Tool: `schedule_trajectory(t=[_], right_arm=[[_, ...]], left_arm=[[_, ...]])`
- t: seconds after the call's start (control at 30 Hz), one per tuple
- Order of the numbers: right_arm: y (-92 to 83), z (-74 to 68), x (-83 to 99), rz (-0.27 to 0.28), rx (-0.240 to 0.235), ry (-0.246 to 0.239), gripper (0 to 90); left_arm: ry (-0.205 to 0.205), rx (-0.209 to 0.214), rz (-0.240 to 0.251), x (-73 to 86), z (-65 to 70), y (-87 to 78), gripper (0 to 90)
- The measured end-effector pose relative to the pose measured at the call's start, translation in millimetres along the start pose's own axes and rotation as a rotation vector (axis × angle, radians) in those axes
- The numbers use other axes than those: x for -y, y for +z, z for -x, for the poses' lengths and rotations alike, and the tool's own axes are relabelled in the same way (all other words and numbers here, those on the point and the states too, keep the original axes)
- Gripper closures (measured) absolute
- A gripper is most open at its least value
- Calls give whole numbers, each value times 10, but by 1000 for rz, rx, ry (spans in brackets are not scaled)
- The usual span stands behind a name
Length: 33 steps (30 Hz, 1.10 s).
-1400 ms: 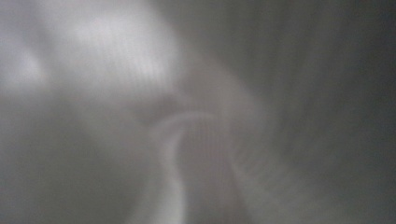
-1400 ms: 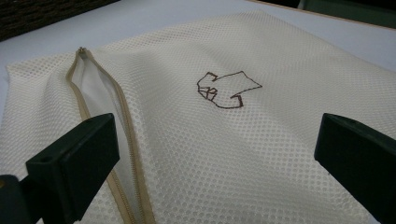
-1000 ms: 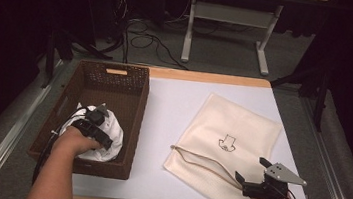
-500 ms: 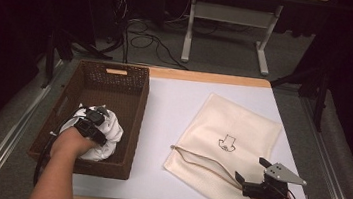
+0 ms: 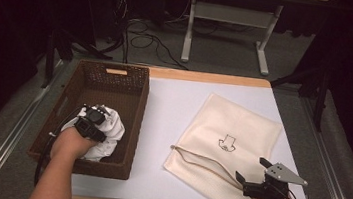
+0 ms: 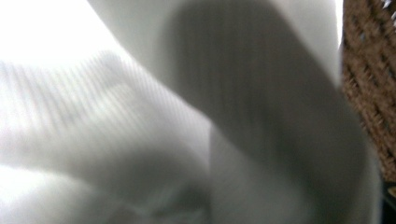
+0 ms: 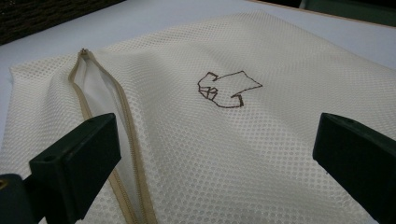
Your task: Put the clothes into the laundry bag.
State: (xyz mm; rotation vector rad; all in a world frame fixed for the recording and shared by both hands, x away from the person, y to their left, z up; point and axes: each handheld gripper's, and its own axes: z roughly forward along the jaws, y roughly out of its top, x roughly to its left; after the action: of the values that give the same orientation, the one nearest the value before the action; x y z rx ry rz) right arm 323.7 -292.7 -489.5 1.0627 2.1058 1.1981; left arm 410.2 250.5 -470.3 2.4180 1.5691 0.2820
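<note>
White cloth [image 5: 103, 131] lies bunched in the wicker basket [image 5: 131, 82] at the table's left, and the left gripper [image 5: 92, 121] is buried in it, its jaws having just been closing with the fabric between them, apparently clamping it for lifting. The right gripper [image 5: 249, 181] hovers with jaws apart over the mesh bag [image 5: 241, 132] near its unzipped opening [image 7: 116, 140], likely ready to hold it open.

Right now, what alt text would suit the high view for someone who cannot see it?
A person's left gripper presses into a bundle of white cloth inside a brown wicker basket, its jaws having just been closing on it. The right gripper, jaws open, rests over a cream mesh bag with an open zipper.
</note>
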Motion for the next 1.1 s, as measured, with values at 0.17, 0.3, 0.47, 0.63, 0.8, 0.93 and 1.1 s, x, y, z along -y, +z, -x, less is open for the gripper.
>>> schedule_trajectory(t=[0.17,0.3,0.47,0.63,0.8,0.93,1.1], right_arm=[[-3,4,-3,5,0,-7,15],[-2,1,-3,5,0,-5,15],[-4,-2,-6,11,-1,-5,15],[-15,0,-9,24,1,-16,15],[-34,2,-8,53,12,-7,16],[-60,12,4,80,28,-13,17],[-72,9,24,102,52,-20,20]], left_arm=[[-10,-6,97,21,-11,-94,673],[-2,-21,164,42,-2,-158,674],[-7,-33,262,83,4,-249,675],[12,-58,404,177,46,-380,675],[21,-63,516,246,59,-476,674],[-46,-29,681,367,0,-604,676],[-49,-61,784,435,8,-668,676]])
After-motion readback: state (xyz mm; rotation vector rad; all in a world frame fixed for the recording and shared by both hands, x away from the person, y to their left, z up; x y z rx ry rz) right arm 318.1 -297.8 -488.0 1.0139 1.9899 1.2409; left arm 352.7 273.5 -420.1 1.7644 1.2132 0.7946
